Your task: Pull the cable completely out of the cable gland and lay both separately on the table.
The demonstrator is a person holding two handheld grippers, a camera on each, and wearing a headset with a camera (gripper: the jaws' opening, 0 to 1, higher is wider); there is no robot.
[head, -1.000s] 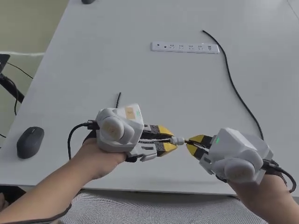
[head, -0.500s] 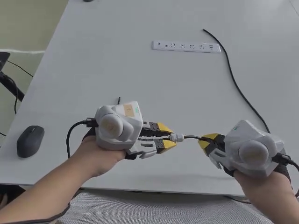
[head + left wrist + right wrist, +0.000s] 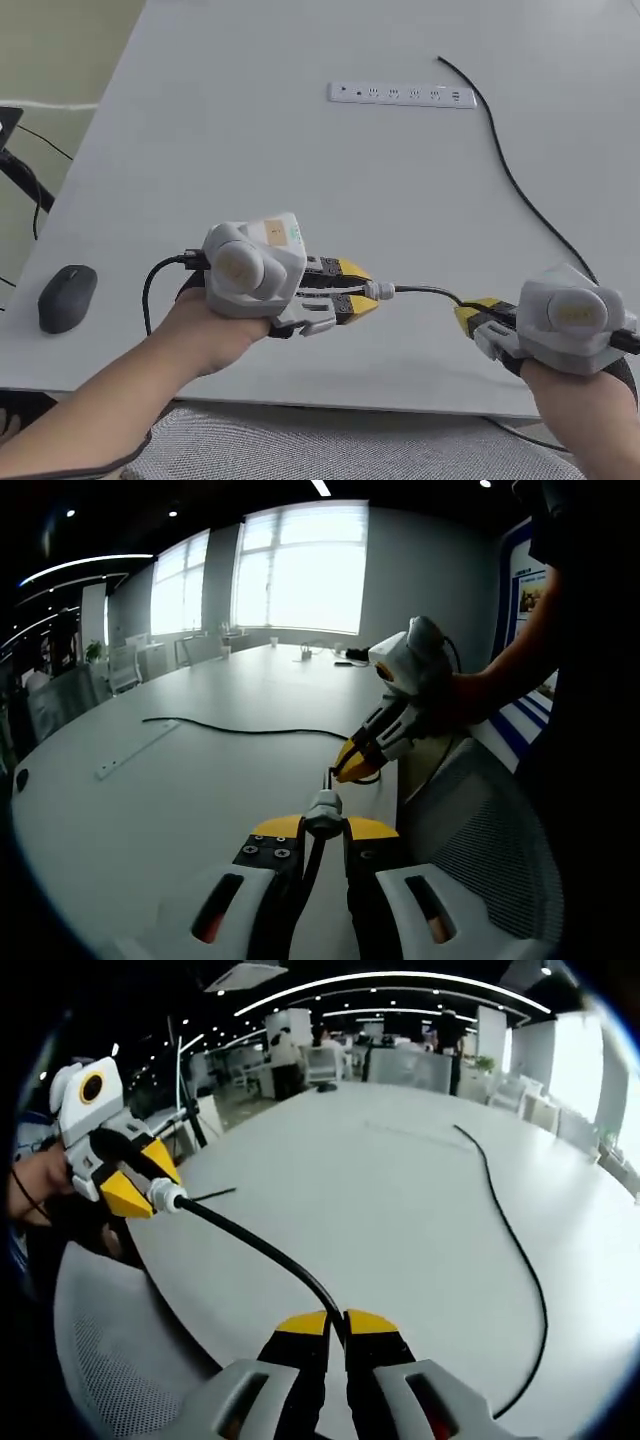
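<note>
1. Dark mouse (image 3: 67,297) sits at the far left on the white tabletop (image 3: 250,130), near its front edge and well apart from both grippers.
2. Left hand-held gripper (image 3: 362,291) is held over the front edge of the tabletop. Its yellow-tipped jaws are closed on the cable gland (image 3: 379,292). In the left gripper view, the gland (image 3: 323,810) sits clamped between the jaw tips.
3. White power strip (image 3: 401,95) lies flat at the far side of the tabletop, well apart from the work.
4. The grey-black cable (image 3: 425,292) leaves the gland and runs right in a gentle arc to the other gripper. It is off the surface and one end is in the gland. The right gripper view shows the same span (image 3: 260,1250) going into the gland (image 3: 165,1198). A short dark stub shows beyond the gland, and I can't tell what it is.
5. Right hand-held gripper (image 3: 468,315) is at the front right edge, jaws closed on the cable, apart from the left one.
6. A long black power cord (image 3: 520,190) runs from the strip's right end toward the right edge of the tabletop. It passes behind the right gripper and does not touch the cable.
7. A grey mesh chair (image 3: 330,445) shows below the tabletop's front edge.
</note>
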